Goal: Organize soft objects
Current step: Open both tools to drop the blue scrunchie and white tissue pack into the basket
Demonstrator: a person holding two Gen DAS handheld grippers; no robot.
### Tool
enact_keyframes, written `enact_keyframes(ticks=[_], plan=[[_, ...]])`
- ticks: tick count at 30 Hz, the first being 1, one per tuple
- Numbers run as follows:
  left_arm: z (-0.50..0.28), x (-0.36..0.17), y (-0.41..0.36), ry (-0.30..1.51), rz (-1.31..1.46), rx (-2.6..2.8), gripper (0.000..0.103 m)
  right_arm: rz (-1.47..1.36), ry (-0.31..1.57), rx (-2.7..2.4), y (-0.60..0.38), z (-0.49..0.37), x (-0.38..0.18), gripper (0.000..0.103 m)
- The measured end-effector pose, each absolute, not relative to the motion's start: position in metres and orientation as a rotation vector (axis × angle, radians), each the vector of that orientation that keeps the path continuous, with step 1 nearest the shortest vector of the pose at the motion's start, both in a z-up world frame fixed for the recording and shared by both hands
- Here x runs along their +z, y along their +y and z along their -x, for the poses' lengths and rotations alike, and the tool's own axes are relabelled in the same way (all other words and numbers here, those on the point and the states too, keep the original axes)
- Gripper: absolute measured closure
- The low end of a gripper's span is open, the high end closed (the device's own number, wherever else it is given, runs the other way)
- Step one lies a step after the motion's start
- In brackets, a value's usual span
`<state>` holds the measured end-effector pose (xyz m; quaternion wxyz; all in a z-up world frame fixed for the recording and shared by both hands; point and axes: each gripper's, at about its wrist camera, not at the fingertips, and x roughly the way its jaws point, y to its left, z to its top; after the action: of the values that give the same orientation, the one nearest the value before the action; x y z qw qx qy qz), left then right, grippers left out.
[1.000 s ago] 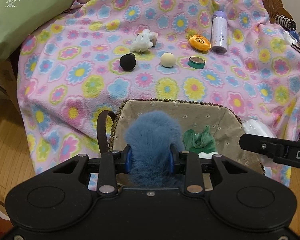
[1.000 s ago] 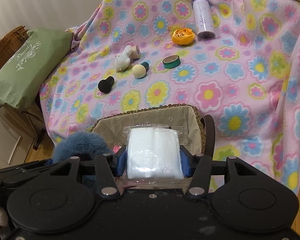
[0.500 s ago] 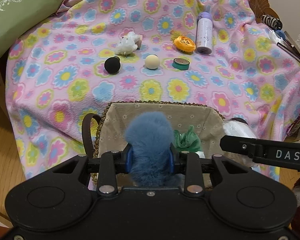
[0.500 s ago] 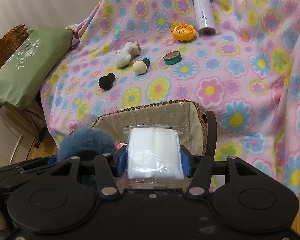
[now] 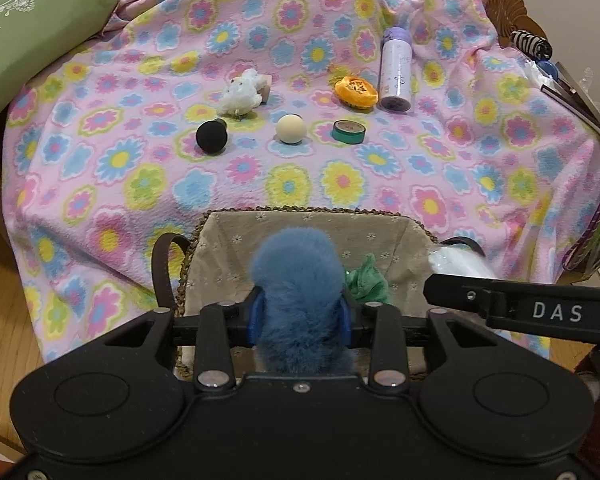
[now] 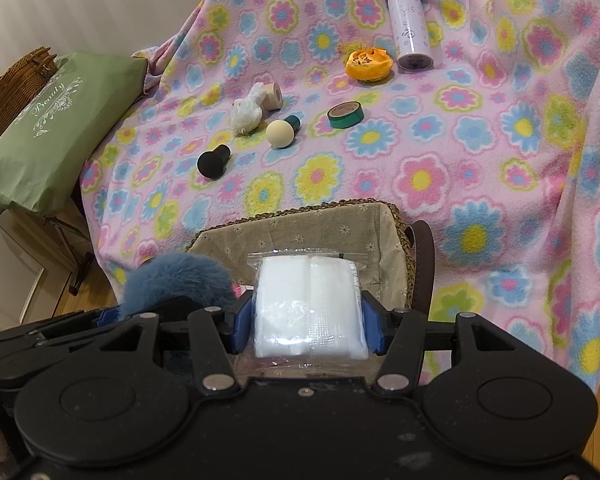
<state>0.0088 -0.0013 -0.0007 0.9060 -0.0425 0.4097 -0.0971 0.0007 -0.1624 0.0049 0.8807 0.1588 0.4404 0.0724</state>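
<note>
Holding both grippers over the basket [image 5: 414,240] at the near edge of the flowered blanket [image 5: 100,184], we start at the left: the green pillow [image 5: 24,28] lies off the blanket's corner. Our left gripper [image 5: 299,316] has the blue fluffy toy [image 5: 296,280] between its blue pads, and its jaws are opening; the fur still fills the gap and touches both sides. Just to its right a green cloth [image 5: 367,280] sits inside the basket. Further right, our right gripper [image 6: 310,322] is only narrowly parted, its pads pressing both sides of the bagged white cloth [image 6: 308,300] above the basket's lining. Well beyond, on the blanket, lie a black ball [image 5: 211,136], white plush [image 5: 242,94], cream ball [image 5: 291,129], tape roll [image 5: 349,131] and bottle [image 5: 396,70].
</note>
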Motion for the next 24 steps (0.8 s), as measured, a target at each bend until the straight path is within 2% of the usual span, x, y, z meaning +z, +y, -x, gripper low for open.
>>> enact_keyframes(ticks=[1,2,11,24], plan=[[-0.008,0.000,-0.001,0.842,0.091,-0.205,0.049,-0.331,0.917,0.152,-0.162,-0.001,0.005,0.048],[-0.008,0.001,-0.001,0.835,0.093,-0.210,0.047,-0.330,0.917,0.150,-0.162,-0.001,0.005,0.046],[-0.007,0.003,0.003,0.824,0.112,-0.194,0.042,-0.334,0.915,0.142,-0.165,0.000,0.005,0.044],[-0.004,0.012,0.015,0.769,0.175,-0.147,0.041,-0.334,0.913,0.139,-0.166,0.001,0.007,0.041]])
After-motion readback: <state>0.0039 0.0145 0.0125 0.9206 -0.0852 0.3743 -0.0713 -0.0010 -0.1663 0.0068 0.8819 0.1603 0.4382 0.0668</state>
